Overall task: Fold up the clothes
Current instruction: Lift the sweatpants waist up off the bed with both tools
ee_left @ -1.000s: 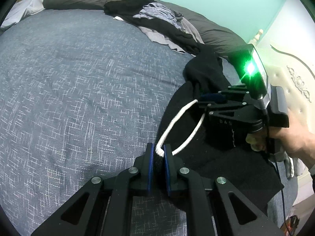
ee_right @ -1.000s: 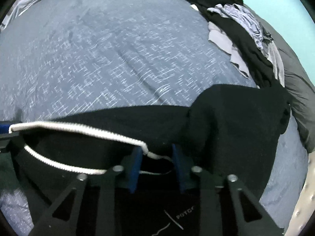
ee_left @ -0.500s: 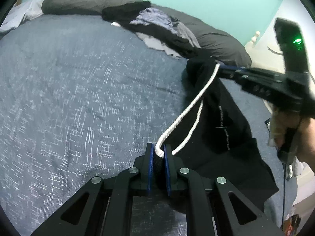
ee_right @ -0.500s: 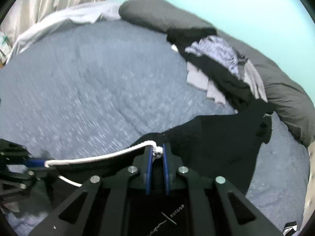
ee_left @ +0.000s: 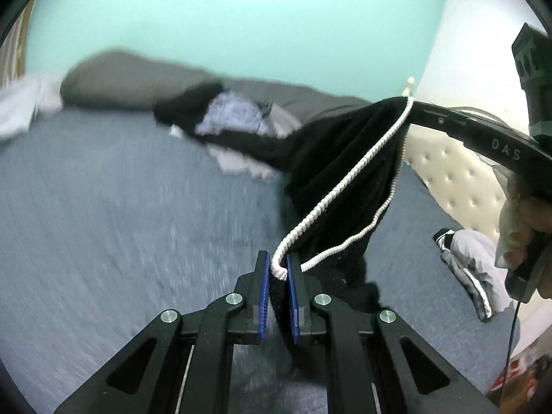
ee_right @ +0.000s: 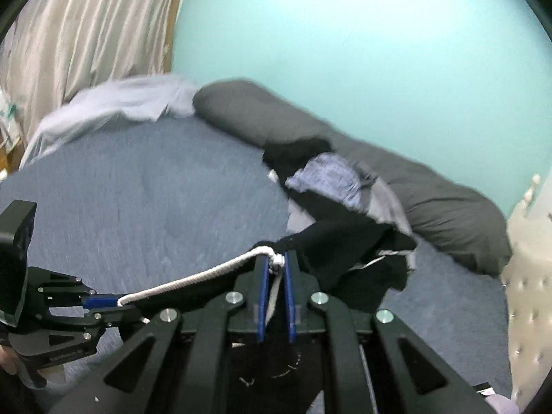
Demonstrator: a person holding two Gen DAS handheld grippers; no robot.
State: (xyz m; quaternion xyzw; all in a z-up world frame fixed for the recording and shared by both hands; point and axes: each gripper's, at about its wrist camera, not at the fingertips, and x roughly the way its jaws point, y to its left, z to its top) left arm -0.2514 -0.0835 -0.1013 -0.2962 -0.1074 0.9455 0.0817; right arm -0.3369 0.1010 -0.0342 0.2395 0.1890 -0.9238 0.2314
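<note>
Grippers — two, left gripper (ee_left: 278, 269) and right gripper (ee_right: 276, 269) — clamp one black garment (ee_left: 341, 179)

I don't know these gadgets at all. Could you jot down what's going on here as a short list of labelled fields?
Setting: bed with blue-grey cover, teal wall behind
Item handled: black garment with white cord along its edge
Left tongs: shut on the garment's corded edge
Right tongs: jaws just closed, now shut on the same edge
Garment state: lifted, hanging stretched between both tongs
Background: pile of clothes, dark grey pillows
</note>
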